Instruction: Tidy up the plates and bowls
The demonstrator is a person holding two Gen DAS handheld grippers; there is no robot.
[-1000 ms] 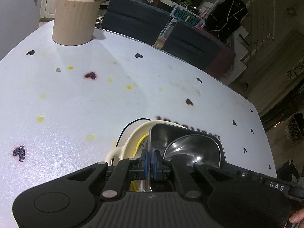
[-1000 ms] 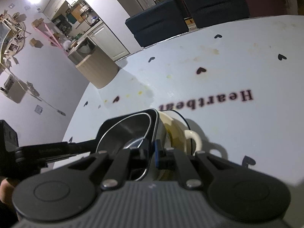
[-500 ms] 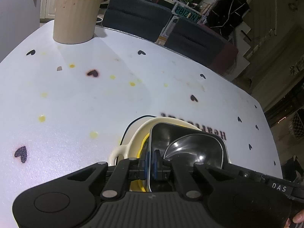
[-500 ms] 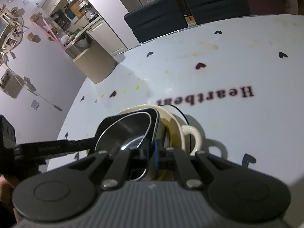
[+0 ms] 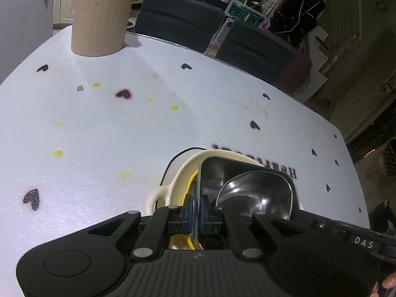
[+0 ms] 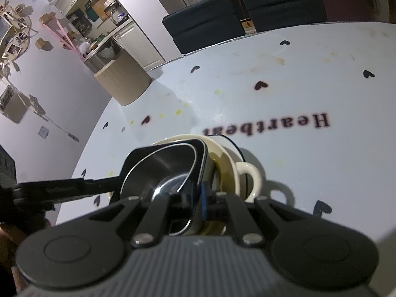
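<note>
The left gripper [image 5: 195,208] is nearly closed, and its blue pads [image 5: 189,205] pinch the left edge of a shiny metal bowl [image 5: 250,188]. The right gripper [image 6: 198,199] pinches the right edge of the same bowl, and its jaws are just starting to open a little, with the bowl's edge between them. The metal bowl is squarish with round corners. It sits inside a cream bowl [image 5: 180,173] that has a loop handle [image 6: 250,180] on each side. Some yellow shows inside the cream bowl, beside the metal one. The cream bowl stands on a white desk [image 5: 99,136], close to the near edge. The desk has small black hearts, yellow spots and the word "Heartbeat" [image 6: 269,123] printed on it. At the far corner of the desk stands a tan ribbed pot [image 5: 99,22], well apart from the bowls. Behind the desk are two dark chairs [image 5: 178,17]. A bit of a finger [image 5: 389,282] shows at the bottom right of the left view
</note>
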